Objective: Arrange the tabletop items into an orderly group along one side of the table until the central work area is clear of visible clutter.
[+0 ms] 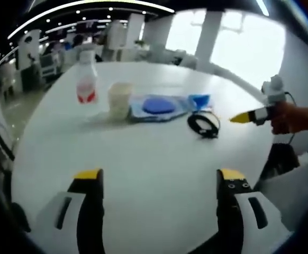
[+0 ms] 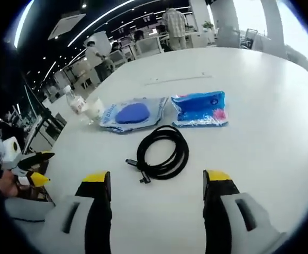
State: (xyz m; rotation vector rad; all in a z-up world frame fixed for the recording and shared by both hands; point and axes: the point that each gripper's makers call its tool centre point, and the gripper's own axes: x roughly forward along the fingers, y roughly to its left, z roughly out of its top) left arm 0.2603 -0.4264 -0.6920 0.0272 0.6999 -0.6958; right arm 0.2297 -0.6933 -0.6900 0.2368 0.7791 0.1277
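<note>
My left hand-held gripper (image 1: 160,182) has its two black jaws with yellow tips wide apart, and it holds nothing; it hangs over a bare part of the round white worktop (image 1: 154,153). My right hand-held gripper (image 2: 156,185) is also wide apart and empty, just in front of the coiled black cable (image 2: 162,152), without touching it.

In the left gripper view, the things stand in a row across the far part of the worktop: a clear plastic bottle with a white cap and a red label (image 1: 86,80), then a pale translucent plastic cup (image 1: 119,99), then a flat clear pouch with a blue round piece inside (image 1: 157,107), and a smaller blue packet (image 1: 200,100) beside it. I cannot tell what is in the cup. The cable lies near the packet. The pouch carries some blue writing, but it is too small to read.
</note>
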